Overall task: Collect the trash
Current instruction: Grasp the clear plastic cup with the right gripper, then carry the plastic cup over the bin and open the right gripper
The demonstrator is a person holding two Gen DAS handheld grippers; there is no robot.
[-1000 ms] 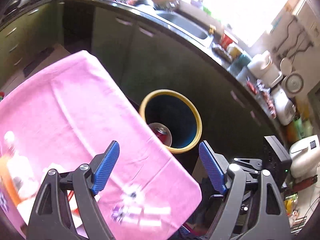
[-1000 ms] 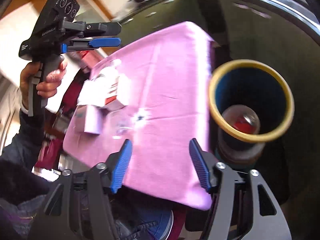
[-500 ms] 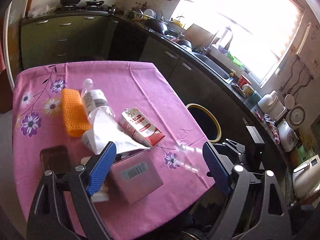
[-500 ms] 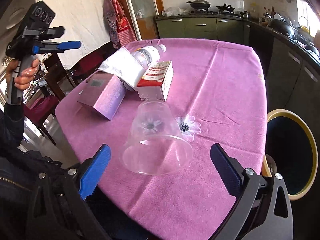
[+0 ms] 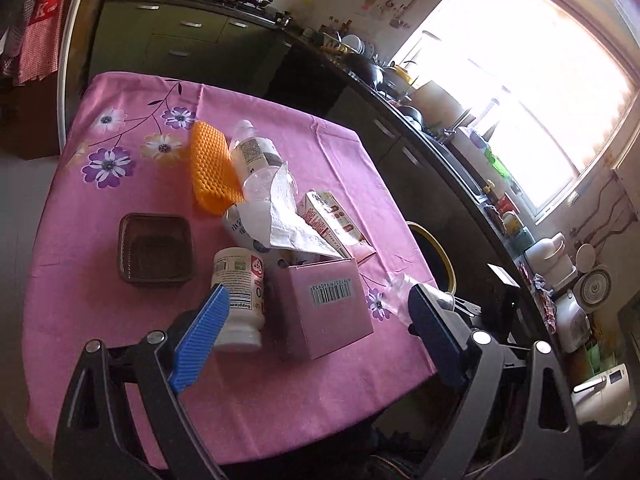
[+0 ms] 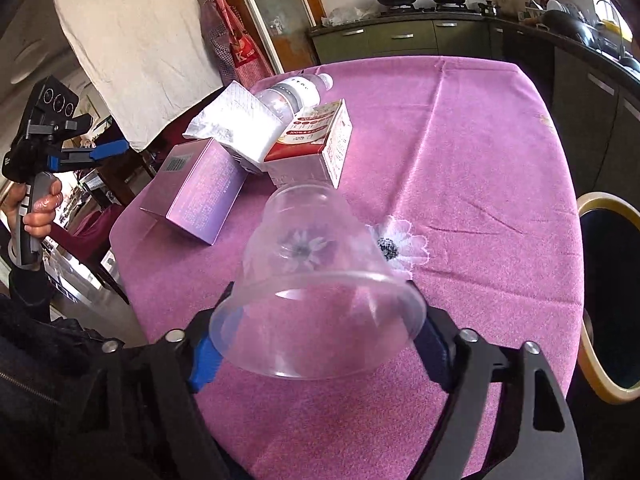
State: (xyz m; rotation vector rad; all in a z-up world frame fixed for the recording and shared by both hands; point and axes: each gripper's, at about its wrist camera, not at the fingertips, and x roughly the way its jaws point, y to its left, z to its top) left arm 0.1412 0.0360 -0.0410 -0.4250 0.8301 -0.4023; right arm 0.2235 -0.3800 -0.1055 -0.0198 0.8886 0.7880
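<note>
Right gripper [image 6: 316, 354] advanced; clear cup [image 6: 316, 292] rim now between jaws.

The left claw [image 5: 316, 344] hangs wide open above the pink-clothed bench [image 5: 100, 320]. Between its fingers lie a white supplement bottle [image 5: 240, 300] and pink box [image 5: 324, 312], touching. A yellow-rimmed bin [image 5: 436, 256] stands beyond.

White cylindrical supplement bottle [image 5: 239, 295]: label reads "Supplem…", partly cut off.
Pink cardboard box [image 5: 323, 307]: white barcode sticker, digits too small to read.
Red-and-white carton [image 6: 316, 143]: "100%" legible, remaining print unclear.
Red checked apron [image 6: 240, 50] hanging by the door: letter "K".
</note>
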